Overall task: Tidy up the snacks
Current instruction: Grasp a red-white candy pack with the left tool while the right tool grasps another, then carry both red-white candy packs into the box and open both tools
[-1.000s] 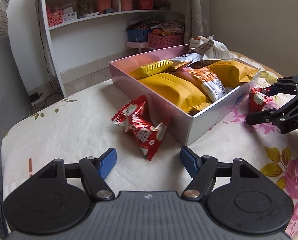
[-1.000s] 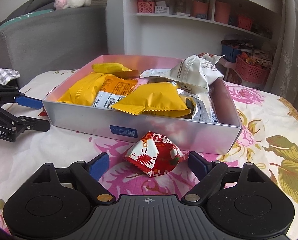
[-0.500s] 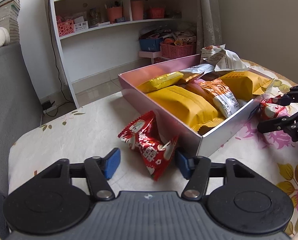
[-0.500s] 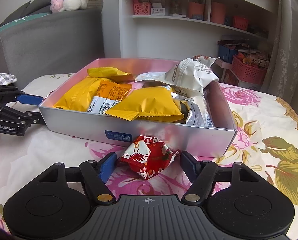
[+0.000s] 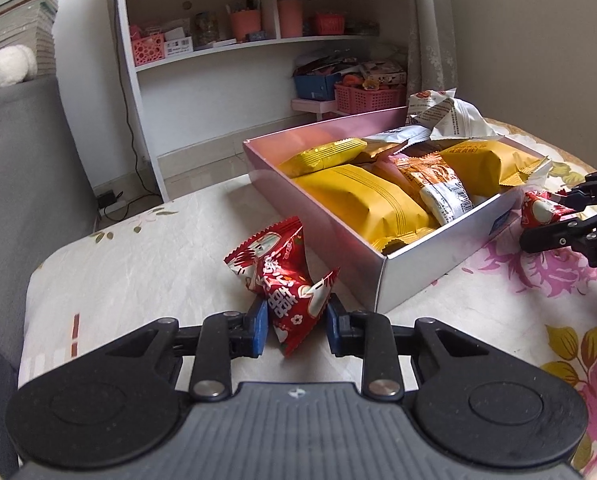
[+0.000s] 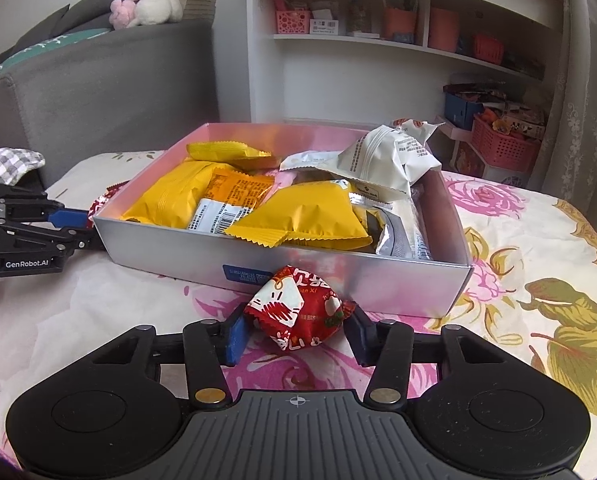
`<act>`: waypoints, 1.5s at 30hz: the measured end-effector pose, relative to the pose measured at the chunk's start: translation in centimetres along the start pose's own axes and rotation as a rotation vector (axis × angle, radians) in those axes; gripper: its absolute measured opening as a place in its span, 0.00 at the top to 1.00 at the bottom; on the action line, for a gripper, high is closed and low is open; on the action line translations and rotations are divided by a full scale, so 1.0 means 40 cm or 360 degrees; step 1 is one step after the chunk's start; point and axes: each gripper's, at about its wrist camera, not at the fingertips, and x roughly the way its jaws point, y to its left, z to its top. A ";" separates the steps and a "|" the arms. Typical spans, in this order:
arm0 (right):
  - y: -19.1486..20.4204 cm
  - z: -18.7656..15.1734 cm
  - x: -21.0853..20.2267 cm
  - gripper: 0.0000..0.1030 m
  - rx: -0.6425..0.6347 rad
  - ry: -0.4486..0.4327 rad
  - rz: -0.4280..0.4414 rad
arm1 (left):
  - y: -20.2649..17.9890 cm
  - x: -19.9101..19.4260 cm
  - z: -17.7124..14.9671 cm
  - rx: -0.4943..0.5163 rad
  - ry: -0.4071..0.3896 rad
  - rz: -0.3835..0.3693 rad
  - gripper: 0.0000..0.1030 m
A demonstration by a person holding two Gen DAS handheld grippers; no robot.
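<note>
L gripper [image 5: 295, 322]: blue fingers [image 5: 258, 326] narrowed to packet width, pads touching both sides of red snack packet [image 5: 286, 280], which lies on the table [image 5: 138, 264] just beside the box's near corner. Gripping it, not lifted.

R gripper [image 6: 296, 334]: fingers [image 6: 234, 340] likewise closed in on a second red packet [image 6: 298, 308]; both pads in contact. Packet rests on floral tablecloth [image 6: 538, 320], touching front wall of box [image 6: 398, 284] near its blue label.

Box: silver-pink, open top, full of yellow, orange & white snack bags [image 6: 310, 212]. Grippers at opp. sides of box.
</note>
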 end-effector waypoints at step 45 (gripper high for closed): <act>-0.095 0.104 -0.177 0.53 0.0411 -0.0190 0.0197 | -0.223 -0.169 0.105 -0.0200 -0.0016 0.0130 0.75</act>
